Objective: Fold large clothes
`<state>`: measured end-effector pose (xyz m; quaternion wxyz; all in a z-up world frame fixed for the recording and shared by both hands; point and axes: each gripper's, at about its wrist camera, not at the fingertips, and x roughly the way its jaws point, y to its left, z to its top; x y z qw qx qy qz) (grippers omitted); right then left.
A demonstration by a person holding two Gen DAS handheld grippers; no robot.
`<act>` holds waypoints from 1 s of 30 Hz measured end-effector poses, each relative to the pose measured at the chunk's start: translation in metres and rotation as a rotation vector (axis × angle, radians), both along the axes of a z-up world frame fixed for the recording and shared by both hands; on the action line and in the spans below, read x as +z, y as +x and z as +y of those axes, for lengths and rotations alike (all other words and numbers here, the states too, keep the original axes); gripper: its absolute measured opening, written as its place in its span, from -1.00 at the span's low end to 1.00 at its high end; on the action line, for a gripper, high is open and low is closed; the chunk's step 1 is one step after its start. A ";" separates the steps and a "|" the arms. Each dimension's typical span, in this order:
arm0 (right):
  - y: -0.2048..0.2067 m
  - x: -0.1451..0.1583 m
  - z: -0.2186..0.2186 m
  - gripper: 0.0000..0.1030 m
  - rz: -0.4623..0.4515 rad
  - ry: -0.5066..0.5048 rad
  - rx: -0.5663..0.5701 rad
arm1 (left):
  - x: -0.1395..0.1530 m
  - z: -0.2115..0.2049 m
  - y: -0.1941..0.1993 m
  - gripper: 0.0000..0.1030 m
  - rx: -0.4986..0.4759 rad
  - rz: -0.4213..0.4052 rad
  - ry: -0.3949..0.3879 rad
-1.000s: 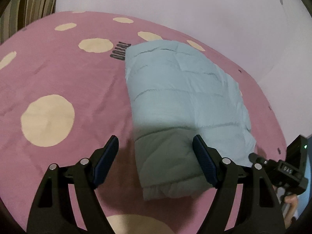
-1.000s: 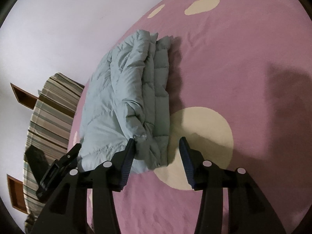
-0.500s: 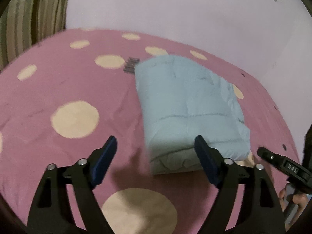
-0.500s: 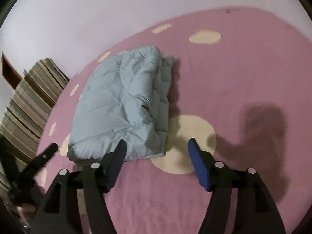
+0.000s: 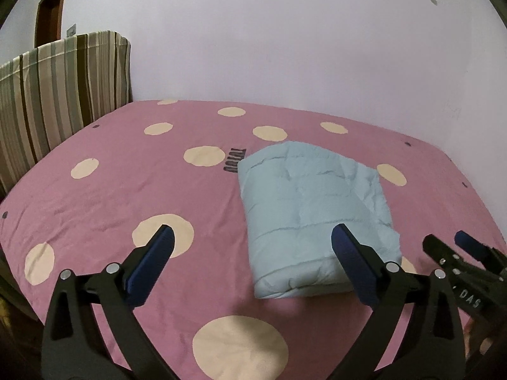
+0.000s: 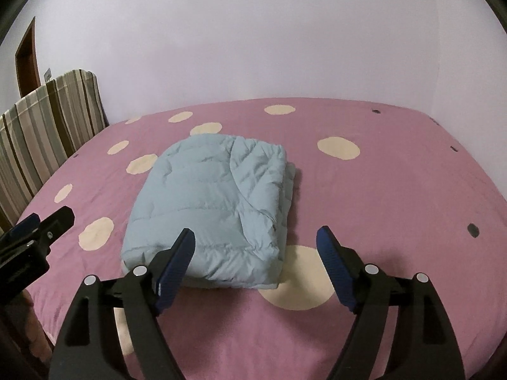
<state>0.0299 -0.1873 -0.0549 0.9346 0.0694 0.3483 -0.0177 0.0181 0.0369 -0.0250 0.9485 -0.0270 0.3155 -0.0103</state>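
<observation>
**Now: folded jacket on the bed, both grippers released**

Centrally, a pale blue quilted jacket (image 5: 312, 218) lies folded into a thick rectangular bundle on a pink bedspread (image 5: 104, 190) with cream dots. Its folded edge faces the cameras; in the right wrist view (image 6: 210, 218) the layered side edges show on the right. The left gripper (image 5: 253, 272) has just been opening its jaws, which now stand wide with nothing between them, above the bedspread in front of the bundle. The right gripper (image 6: 255, 266) has likewise just been opening; its blue pads (image 6: 177, 262) are clear of the fabric and grasp nothing. Each gripper appears at the margin of the other's view, the left one at the left edge (image 6: 35, 228) and the right one at the right edge (image 5: 456, 253).

Open bedspread extends broadly to the left of the jacket and, less widely, to its right. The far edge of the bed meets a plain pale wall (image 6: 253, 47); a striped headboard (image 5: 60, 91) stands along the bed's left side, with a brown door frame (image 6: 27, 53) behind it.

Dark printed lettering (image 5: 234, 160) sits on the bedspread just beside the jacket's far left corner; it is too small to read reliably. White letters "DAS" (image 5: 469, 299) mark the right gripper's body.
</observation>
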 end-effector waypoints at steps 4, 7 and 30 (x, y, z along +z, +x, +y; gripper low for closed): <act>-0.004 0.004 0.002 0.51 -0.017 0.006 -0.005 | 0.004 -0.001 -0.004 0.93 0.004 -0.011 -0.009; -0.006 0.006 0.003 0.51 -0.029 0.009 -0.015 | 0.003 -0.002 -0.004 0.93 0.004 -0.006 -0.004; -0.011 0.008 0.006 0.51 -0.043 0.016 -0.020 | 0.004 -0.008 -0.017 0.93 0.004 -0.015 0.021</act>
